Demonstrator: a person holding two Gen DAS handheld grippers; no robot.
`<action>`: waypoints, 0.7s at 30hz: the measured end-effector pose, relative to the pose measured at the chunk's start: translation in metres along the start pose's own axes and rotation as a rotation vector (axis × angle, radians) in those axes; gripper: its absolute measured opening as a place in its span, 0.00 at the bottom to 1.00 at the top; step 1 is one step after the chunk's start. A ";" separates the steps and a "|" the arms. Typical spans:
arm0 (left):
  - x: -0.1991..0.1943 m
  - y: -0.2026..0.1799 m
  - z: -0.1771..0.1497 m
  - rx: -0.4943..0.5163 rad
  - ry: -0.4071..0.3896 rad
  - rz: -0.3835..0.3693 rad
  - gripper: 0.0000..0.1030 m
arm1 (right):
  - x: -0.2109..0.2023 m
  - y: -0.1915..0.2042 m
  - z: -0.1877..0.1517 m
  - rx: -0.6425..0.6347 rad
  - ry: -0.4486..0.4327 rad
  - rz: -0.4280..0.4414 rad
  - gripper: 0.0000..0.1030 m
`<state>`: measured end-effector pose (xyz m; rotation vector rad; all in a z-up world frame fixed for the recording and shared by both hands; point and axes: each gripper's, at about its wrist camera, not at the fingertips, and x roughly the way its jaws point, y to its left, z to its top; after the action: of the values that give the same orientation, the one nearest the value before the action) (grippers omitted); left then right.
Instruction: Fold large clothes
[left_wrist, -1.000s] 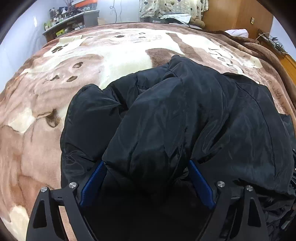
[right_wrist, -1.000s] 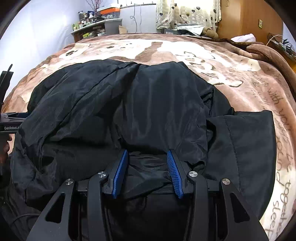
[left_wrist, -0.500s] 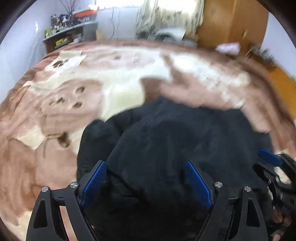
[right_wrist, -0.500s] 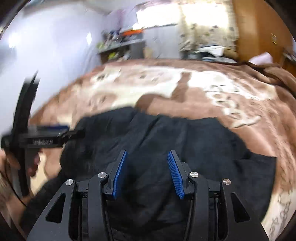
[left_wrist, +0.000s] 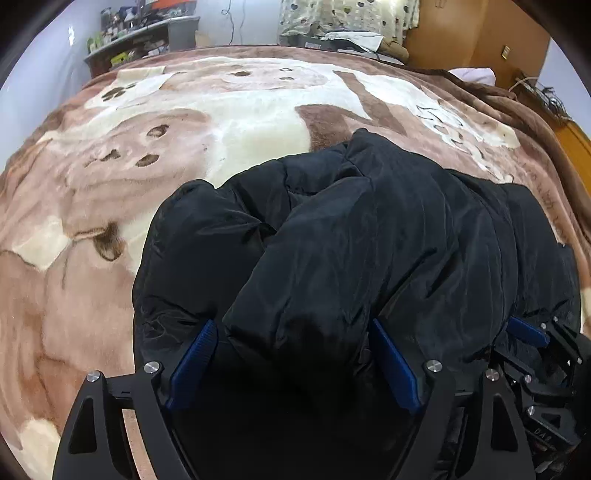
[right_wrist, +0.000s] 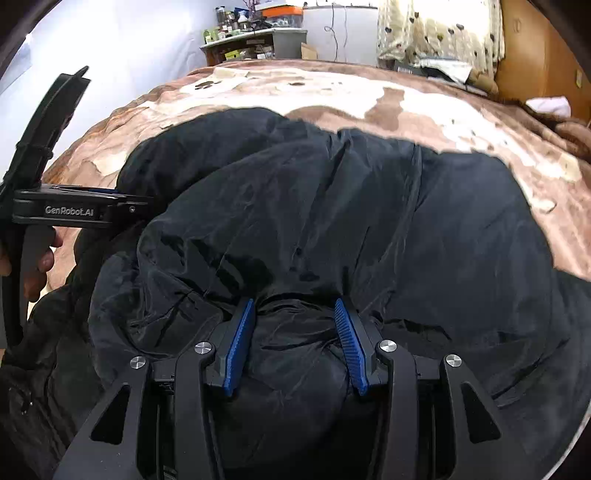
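A large black padded jacket (left_wrist: 369, 236) lies bunched on a brown and cream blanket (left_wrist: 207, 122); it also fills the right wrist view (right_wrist: 332, 206). My left gripper (left_wrist: 291, 332) has its blue pads wide apart with a thick fold of the jacket between them. My right gripper (right_wrist: 293, 306) is shut on a bunched fold of the jacket. The right gripper also shows at the lower right of the left wrist view (left_wrist: 532, 332). The left gripper shows at the left of the right wrist view (right_wrist: 74, 206), held by a hand.
The blanket covers a bed. A cluttered shelf (left_wrist: 140, 33) and a curtain (left_wrist: 347, 14) stand at the far wall. A wooden cabinet (left_wrist: 480, 33) is at the far right. A white cloth (left_wrist: 476, 75) lies at the bed's far right corner.
Both grippers swung up and away with the jacket half a second ago, then came back down. The jacket again lies bunched on the blanket, with the right gripper now closer to the left one.
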<state>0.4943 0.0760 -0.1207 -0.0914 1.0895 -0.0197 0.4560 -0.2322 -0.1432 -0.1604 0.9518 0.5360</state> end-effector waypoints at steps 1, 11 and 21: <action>0.000 0.000 0.001 -0.001 0.002 -0.001 0.82 | 0.001 0.000 0.001 -0.002 0.004 -0.003 0.44; -0.078 0.027 -0.003 -0.117 -0.041 -0.150 0.81 | -0.075 0.009 0.018 -0.003 -0.083 -0.091 0.46; -0.237 0.077 -0.073 -0.091 -0.168 -0.194 0.81 | -0.286 0.000 -0.027 0.118 -0.323 -0.148 0.51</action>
<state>0.3181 0.1624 0.0489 -0.2757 0.9104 -0.1349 0.3040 -0.3460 0.0726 -0.0359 0.6482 0.3546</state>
